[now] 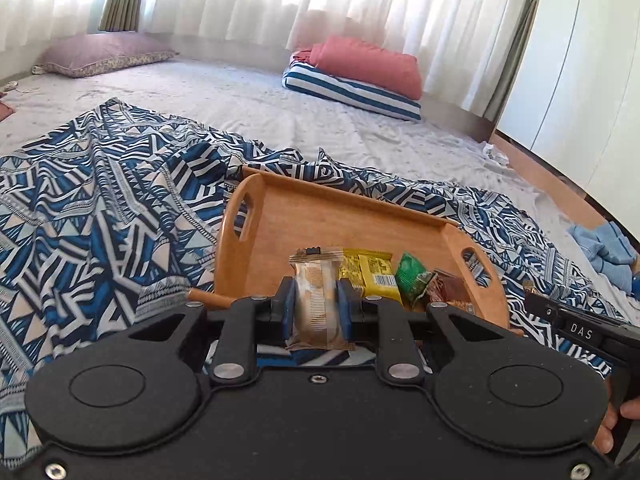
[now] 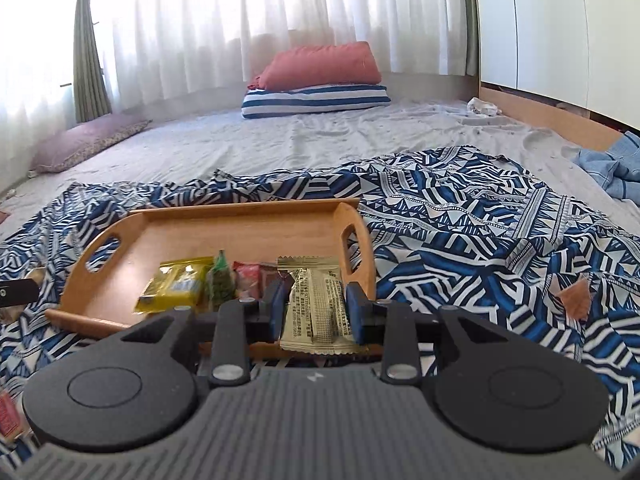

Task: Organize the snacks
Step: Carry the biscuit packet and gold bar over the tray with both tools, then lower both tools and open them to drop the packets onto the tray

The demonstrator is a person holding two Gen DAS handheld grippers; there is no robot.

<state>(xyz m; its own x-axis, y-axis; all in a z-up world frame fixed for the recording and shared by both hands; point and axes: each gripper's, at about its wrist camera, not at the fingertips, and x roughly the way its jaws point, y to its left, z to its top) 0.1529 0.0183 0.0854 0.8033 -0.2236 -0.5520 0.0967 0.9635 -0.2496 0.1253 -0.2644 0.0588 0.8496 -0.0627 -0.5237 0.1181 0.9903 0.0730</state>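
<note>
Mid-delivery, by the look of it: both snacks lifted and headed for the wooden tray with cut-out handles (image 1: 332,216) on the blue-and-white patterned cloth (image 1: 100,200). Left gripper (image 1: 316,304) clenched on a clear-wrapped brown wafer bar (image 1: 316,300), held just short of the tray's near edge. Right gripper (image 2: 316,304) clamped on a pale gold foil packet (image 2: 316,300) above the tray's near right corner. Already lying inside: a yellow packet (image 1: 372,276), a green sachet (image 1: 412,280), a brown-wrapped piece (image 1: 448,290).

Next, probably: carried over bare tray floor, lowered, jaws released.

Readable: "DAS" on the other gripper's body (image 1: 580,332); barcode on the yellow packet; fine print on the gold packet illegible.
</note>
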